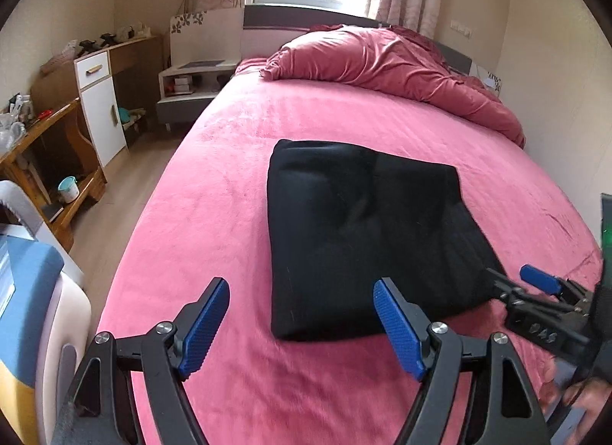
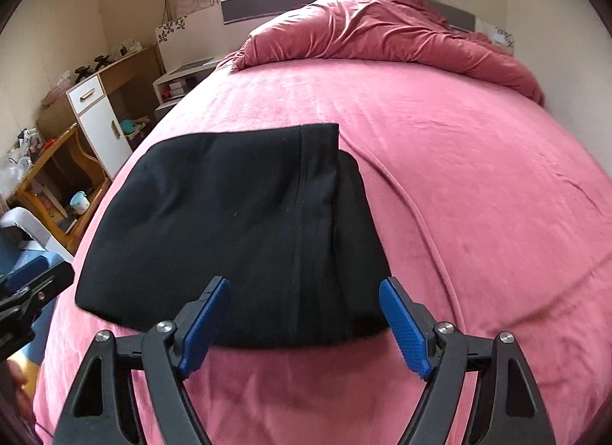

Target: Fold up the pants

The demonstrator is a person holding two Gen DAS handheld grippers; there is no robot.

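The black pants (image 1: 363,234) lie folded into a compact rectangle on the pink bed sheet (image 1: 229,177). My left gripper (image 1: 302,286) hovers just short of their near edge, jaws wide apart and empty. My right gripper (image 2: 305,282) is also open with nothing between its blue pads, above the near edge of the pants (image 2: 229,234). A narrower folded layer lies on top, its end reaching the far edge. Each gripper shows in the other's view: the right gripper (image 1: 516,278) at the pants' right corner, the left gripper (image 2: 26,284) at the left border.
A rumpled dark pink quilt (image 1: 382,66) is piled at the head of the bed. Left of the bed stand a nightstand (image 1: 191,82), a white cabinet (image 1: 101,112) and a wooden desk (image 1: 46,162). A person's hand (image 1: 573,395) shows at bottom right.
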